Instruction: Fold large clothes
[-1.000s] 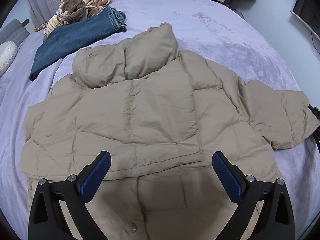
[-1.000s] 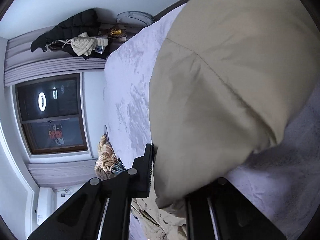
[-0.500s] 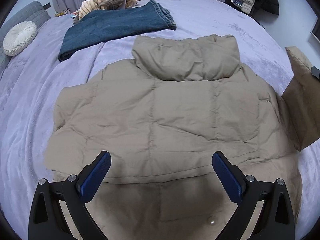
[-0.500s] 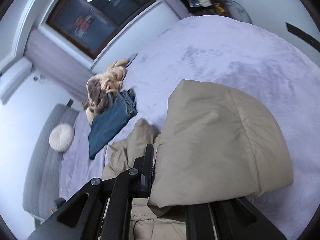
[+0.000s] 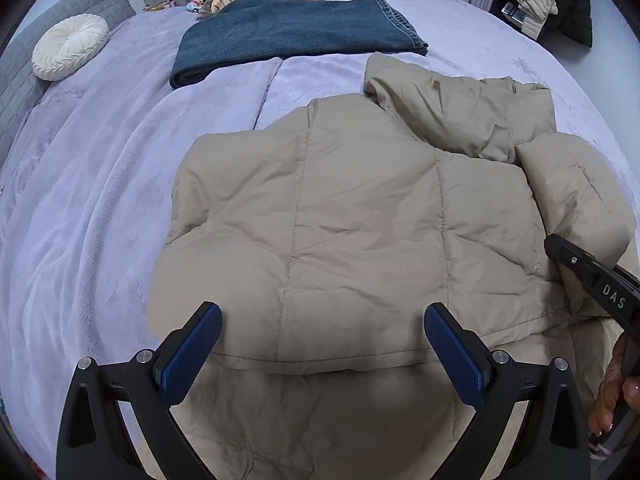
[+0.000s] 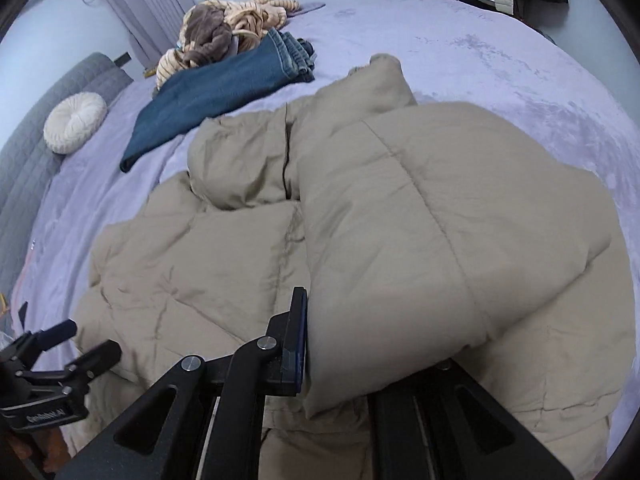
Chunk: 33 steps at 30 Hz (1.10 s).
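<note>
- The beige puffer jacket [image 5: 360,232] lies spread on the bed [image 5: 100,200], near its middle.
- Left gripper [image 5: 320,344] hovers over the hem, jaws wide, empty.
- Right gripper [image 6: 340,344] clamps the jacket's sleeve [image 6: 440,220].

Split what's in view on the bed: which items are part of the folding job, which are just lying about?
In the job:
- beige quilted puffer jacket spread on the bed
- its sleeve, clamped in the right gripper
- left gripper, open above the hem

Lying about:
- folded blue denim jeans
- striped tan plush blanket
- round white pleated cushion
- dark coats hanging in the corner
</note>
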Available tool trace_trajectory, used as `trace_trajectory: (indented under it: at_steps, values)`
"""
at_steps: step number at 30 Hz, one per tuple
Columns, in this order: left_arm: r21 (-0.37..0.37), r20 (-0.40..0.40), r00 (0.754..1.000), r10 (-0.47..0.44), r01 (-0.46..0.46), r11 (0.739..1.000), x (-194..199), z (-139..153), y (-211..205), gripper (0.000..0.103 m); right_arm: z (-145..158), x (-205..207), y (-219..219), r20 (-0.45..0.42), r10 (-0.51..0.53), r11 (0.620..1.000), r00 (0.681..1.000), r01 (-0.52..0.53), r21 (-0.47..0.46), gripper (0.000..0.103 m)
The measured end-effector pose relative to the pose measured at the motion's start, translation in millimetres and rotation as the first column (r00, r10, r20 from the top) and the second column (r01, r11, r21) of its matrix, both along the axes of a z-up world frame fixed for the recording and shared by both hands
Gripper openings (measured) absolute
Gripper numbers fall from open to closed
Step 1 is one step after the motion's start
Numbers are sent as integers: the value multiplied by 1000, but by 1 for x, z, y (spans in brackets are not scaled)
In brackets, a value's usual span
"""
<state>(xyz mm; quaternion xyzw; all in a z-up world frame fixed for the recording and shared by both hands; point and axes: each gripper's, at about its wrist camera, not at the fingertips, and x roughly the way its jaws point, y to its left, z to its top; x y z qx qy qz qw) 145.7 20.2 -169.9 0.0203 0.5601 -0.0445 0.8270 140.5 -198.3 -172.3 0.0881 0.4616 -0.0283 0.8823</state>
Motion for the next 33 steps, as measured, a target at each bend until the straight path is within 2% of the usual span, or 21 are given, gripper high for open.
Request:
trace_trajectory:
  at_steps: [3,5,6,7,9,12,15,18,21,22,23,24,25,26,28,30,31,33]
  values:
    - [-5,-4,1000,-3,3,1000,-1,-2,-1,101,-2,0,6,-25,6,998,1000,-7,-57,11]
    - [-9,-5,1000,-5,5,1000,-1,-1,-3,101,0,1,7,-53,7,998,999,-10,-61,15]
    - [-10,-3,1000,-6,6,1000,-1,0,-3,101,3,1,6,-63,9,999,998,-12,-41,27]
    - [-12,-1,1000,-8,8,1000,-1,0,-4,101,6,-1,5,-71,10,1000,997,-11,-5,50]
    - [-12,5,1000,-14,14,1000,0,2,-6,101,17,-9,-3,-57,8,996,998,-2,91,75]
    - [-16,12,1000,-20,20,1000,4,2,-6,101,33,-30,-25,-22,-45,974,999,48,221,76]
    - [-19,23,1000,-17,18,1000,11,1,-3,101,34,-45,-60,-22,-155,918,988,152,365,76]
    - [-38,31,1000,-3,4,999,18,1,6,101,26,-49,-96,-36,-278,816,960,256,518,76]
    - [-27,29,1000,5,-4,1000,25,-2,14,101,14,-45,-119,-43,-371,686,928,305,660,75]
    - [-23,28,1000,5,-5,1000,26,-2,15,101,11,-42,-122,-46,-384,653,922,306,693,63]
    - [-22,27,1000,5,-4,1000,27,-2,17,101,10,-38,-123,-53,-383,640,922,306,705,53]
    - [-28,28,1000,2,-1,1000,28,-2,19,101,9,-32,-120,-58,-372,640,926,301,707,30]
    - [-44,31,1000,0,1,999,29,-1,22,101,11,-27,-115,-53,-354,652,934,287,702,14]
    - [-78,36,999,1,2,997,29,1,25,101,16,-22,-106,-34,-332,683,943,265,681,12]
    - [-185,30,999,15,-9,983,30,4,36,101,33,-12,-82,27,-259,779,965,193,597,12]
    - [-326,3,999,37,-34,945,32,4,50,101,49,-3,-46,74,-143,876,987,92,473,12]
    - [-390,-9,999,47,-46,920,34,4,57,101,53,0,-27,83,-81,911,993,40,410,12]
    - [-474,-22,998,66,-68,878,35,3,67,101,54,7,8,74,21,956,997,-42,289,12]
